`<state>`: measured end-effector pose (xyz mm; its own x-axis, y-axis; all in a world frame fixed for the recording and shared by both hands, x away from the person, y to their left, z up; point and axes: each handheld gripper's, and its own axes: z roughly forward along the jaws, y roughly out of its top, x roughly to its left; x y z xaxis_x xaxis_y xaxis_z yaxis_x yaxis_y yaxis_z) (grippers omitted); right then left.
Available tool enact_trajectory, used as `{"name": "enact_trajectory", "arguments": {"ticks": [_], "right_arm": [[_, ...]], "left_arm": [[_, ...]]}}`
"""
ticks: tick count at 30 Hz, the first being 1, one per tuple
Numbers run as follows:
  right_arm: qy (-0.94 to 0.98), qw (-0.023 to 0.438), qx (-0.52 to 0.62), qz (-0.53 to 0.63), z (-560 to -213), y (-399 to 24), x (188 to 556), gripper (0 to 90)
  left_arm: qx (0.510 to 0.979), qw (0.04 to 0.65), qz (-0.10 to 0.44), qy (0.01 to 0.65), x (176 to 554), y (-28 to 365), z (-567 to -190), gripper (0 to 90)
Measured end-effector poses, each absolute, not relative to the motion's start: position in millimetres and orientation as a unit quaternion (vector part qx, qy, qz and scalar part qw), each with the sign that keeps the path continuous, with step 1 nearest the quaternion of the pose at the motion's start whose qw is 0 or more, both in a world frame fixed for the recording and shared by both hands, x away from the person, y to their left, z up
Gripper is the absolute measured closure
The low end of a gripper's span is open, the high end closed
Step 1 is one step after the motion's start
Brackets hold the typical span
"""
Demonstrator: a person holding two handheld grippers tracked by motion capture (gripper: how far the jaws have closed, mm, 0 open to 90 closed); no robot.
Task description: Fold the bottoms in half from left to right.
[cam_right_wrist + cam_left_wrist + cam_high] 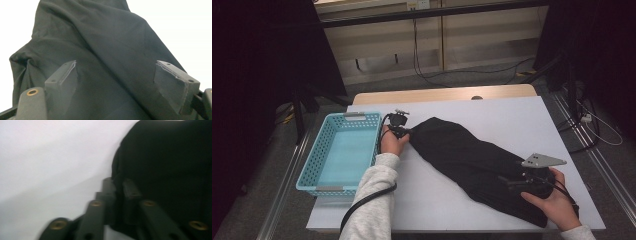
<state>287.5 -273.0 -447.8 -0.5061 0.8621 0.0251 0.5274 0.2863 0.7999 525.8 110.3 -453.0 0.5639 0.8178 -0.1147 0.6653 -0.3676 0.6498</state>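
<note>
One black garment and one basket on the counter

A single black garment (pixel 477 162) is lying diagonally from the counter's (pixel 492 107) middle toward its near right corner, one turquoise basket (pixel 339 152) sitting at the left edge. The left gripper (pixel 404 132), hand level, is pinching the garment's far end with narrowed jaws; the right gripper (pixel 512 181) is hovering over the near end, jaws spread wide.

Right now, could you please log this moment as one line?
left gripper: shut on cloth edge | right gripper: jaws open over cloth | basket: left of cloth | table
</note>
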Motion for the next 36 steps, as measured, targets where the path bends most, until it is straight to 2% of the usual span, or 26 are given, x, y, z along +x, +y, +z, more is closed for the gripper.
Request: {"name": "enact_trajectory", "arguments": {"ticks": [6, 9, 10, 11, 12, 13, 18, 23, 25, 27, 31, 32, 34, 36], "right_arm": [[0.778, 0.209, 0.443, 0.393, -449, -269, 287, 19.4], [0.78, 0.207, 0.441, 0.393, -449, -268, 287, 19.4], [0.78, 0.207, 0.44, 0.393, -449, -268, 287, 19.4], [0.78, 0.207, 0.44, 0.393, -449, -268, 287, 19.4], [0.781, 0.206, 0.44, 0.392, -449, -267, 287, 19.4], [0.781, 0.205, 0.44, 0.392, -450, -267, 287, 19.4], [0.784, 0.203, 0.433, 0.397, -448, -264, 286, 19.1], [0.786, 0.199, 0.43, 0.397, -449, -264, 286, 19.0], [0.786, 0.199, 0.43, 0.396, -449, -264, 286, 18.8], [0.786, 0.199, 0.431, 0.397, -450, -264, 286, 18.8], [0.787, 0.199, 0.429, 0.396, -449, -263, 285, 18.8], [0.787, 0.199, 0.429, 0.396, -449, -263, 285, 18.7], [0.787, 0.201, 0.428, 0.397, -448, -264, 284, 18.7], [0.786, 0.201, 0.429, 0.398, -447, -264, 284, 18.6]], "left_arm": [[0.796, 0.333, 0.139, 0.486, 527, 122, -441, 85.1], [0.799, 0.318, 0.139, 0.49, 527, 123, -443, 82.3], [0.801, 0.315, 0.144, 0.489, 527, 122, -444, 75.5], [0.796, 0.321, 0.15, 0.491, 528, 121, -445, 60.2], [0.794, 0.325, 0.15, 0.492, 530, 120, -446, 48.6], [0.793, 0.332, 0.149, 0.488, 531, 119, -446, 41.5], [0.799, 0.337, 0.149, 0.476, 540, 115, -450, 25.6], [0.807, 0.315, 0.148, 0.478, 545, 114, -457, 22.0], [0.806, 0.312, 0.15, 0.48, 543, 111, -456, 23.2], [0.808, 0.31, 0.142, 0.481, 542, 111, -454, 29.7], [0.814, 0.303, 0.11, 0.483, 541, 111, -449, 52.3], [0.811, 0.307, 0.098, 0.488, 540, 111, -448, 60.2], [0.805, 0.324, 0.062, 0.494, 538, 110, -449, 81.9], [0.802, 0.323, 0.068, 0.498, 534, 108, -448, 82.7]]}}
